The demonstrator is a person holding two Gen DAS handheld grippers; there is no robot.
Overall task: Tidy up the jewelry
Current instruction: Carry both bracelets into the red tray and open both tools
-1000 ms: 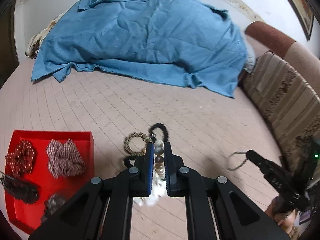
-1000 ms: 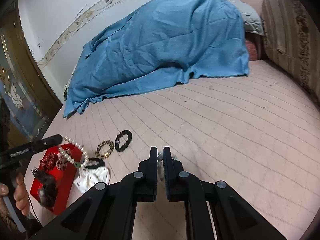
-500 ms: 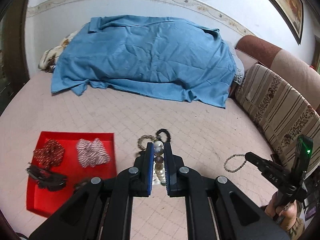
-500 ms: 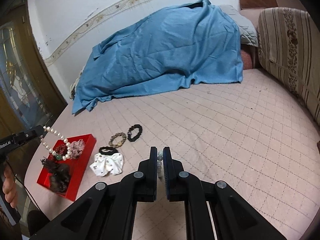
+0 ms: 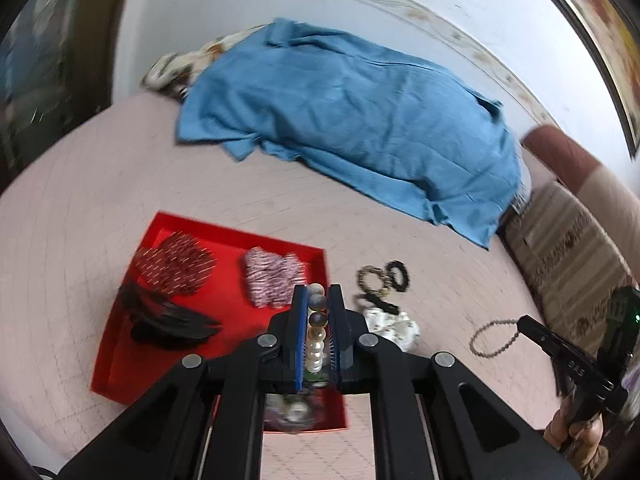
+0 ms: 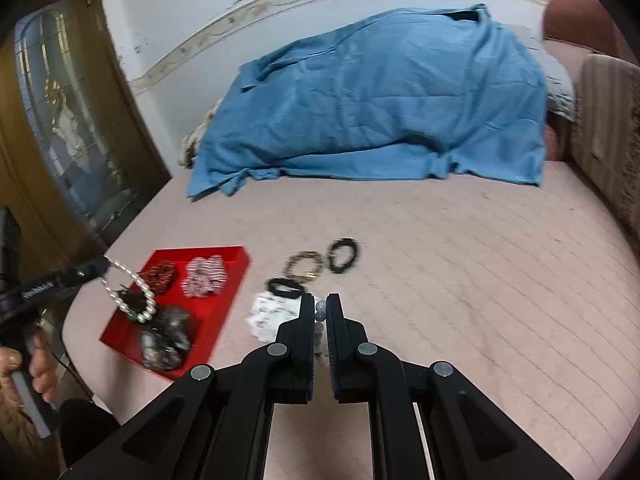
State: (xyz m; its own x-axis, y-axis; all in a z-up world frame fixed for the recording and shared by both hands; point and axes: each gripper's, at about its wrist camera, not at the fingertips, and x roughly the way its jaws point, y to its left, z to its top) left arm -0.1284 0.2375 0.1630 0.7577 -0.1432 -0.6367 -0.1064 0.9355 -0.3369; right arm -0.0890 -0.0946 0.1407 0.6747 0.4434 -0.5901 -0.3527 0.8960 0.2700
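Pearl bracelet (image 5: 316,344) pinched in left tool (image 5: 317,304) above red tray (image 5: 224,304)

The pink bed (image 6: 460,280) is bare on the right. The red tray (image 6: 236,276) is crowded. Bracelets (image 6: 306,266) and a white scrunchie (image 6: 266,314) lie beside it. A blue blanket (image 6: 380,100) blocks the back.

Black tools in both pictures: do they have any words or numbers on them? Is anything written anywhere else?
"DAS": white letters on the side of the right tool, seen from the left wrist.
White print on the side of the left tool, seen from the right wrist: too blurred to read.
Red tray, blue cloth and wall: no writing I can make out.
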